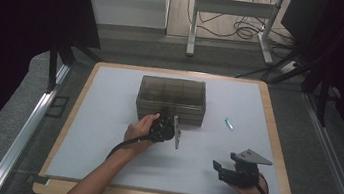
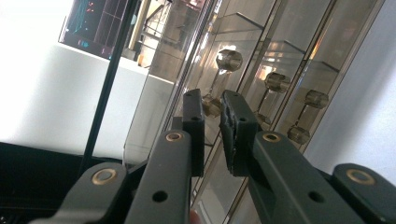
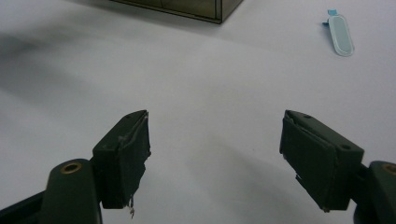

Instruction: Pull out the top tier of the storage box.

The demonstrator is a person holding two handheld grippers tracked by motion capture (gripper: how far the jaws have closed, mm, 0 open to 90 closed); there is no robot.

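Note:
A smoky see-through drawer box (image 1: 172, 94) stands at the back middle of the white mat (image 1: 99, 138). My left gripper (image 1: 164, 113) is turned on its side against the box front. In the left gripper view its jaws (image 2: 212, 105) are nearly together around a small round drawer knob (image 2: 211, 105); more knobs (image 2: 229, 59) show on the neighbouring drawers. My right gripper (image 1: 219, 169) hovers low over the mat at the front right, open and holding nothing (image 3: 215, 135). A small pale blue oval piece (image 1: 228, 123) (image 3: 341, 41) lies on the mat, right of the box.
The mat lies on a wooden table (image 1: 276, 136) with metal rails (image 1: 29, 128) along both sides. Beyond the far edge are a desk frame (image 1: 231, 14) and loose cables (image 1: 246, 31). The box corner (image 3: 196, 7) shows at the top of the right gripper view.

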